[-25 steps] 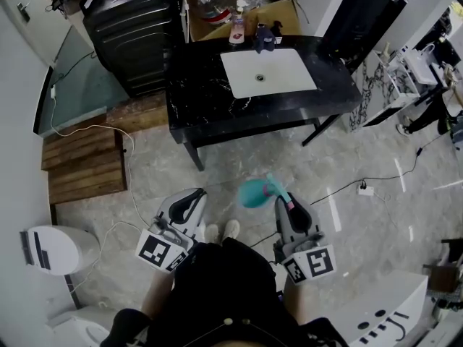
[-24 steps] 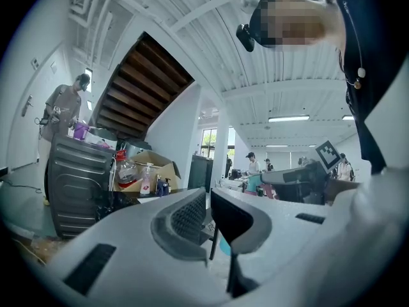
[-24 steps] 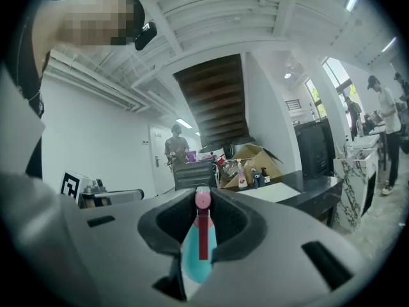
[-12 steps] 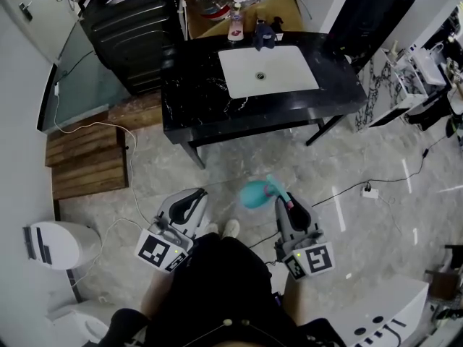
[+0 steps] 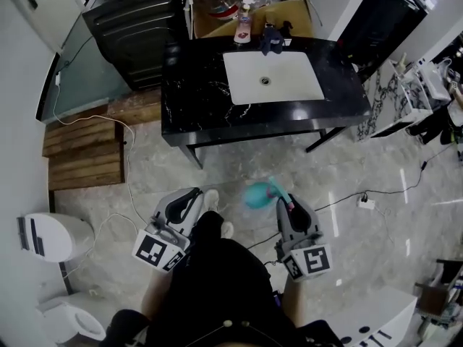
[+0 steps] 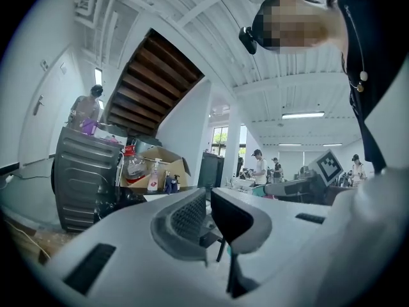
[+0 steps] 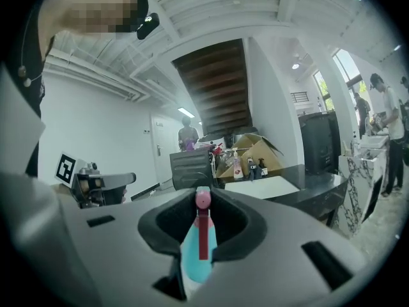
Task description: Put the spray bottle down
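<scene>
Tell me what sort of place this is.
Likely a bathroom-fixtures showroom or workshop, not a lived-in bathroom: a black marble vanity with a white sink stands free on an open tiled floor, a toilet sits by the wall, and a cardboard box stands behind the vanity.

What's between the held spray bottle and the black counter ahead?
Nothing visible. The teal plastic spray bottle is clamped in the right tongs. Only bare grey marble floor lies between it and the black marble counter, whose front strip is bare.
</scene>
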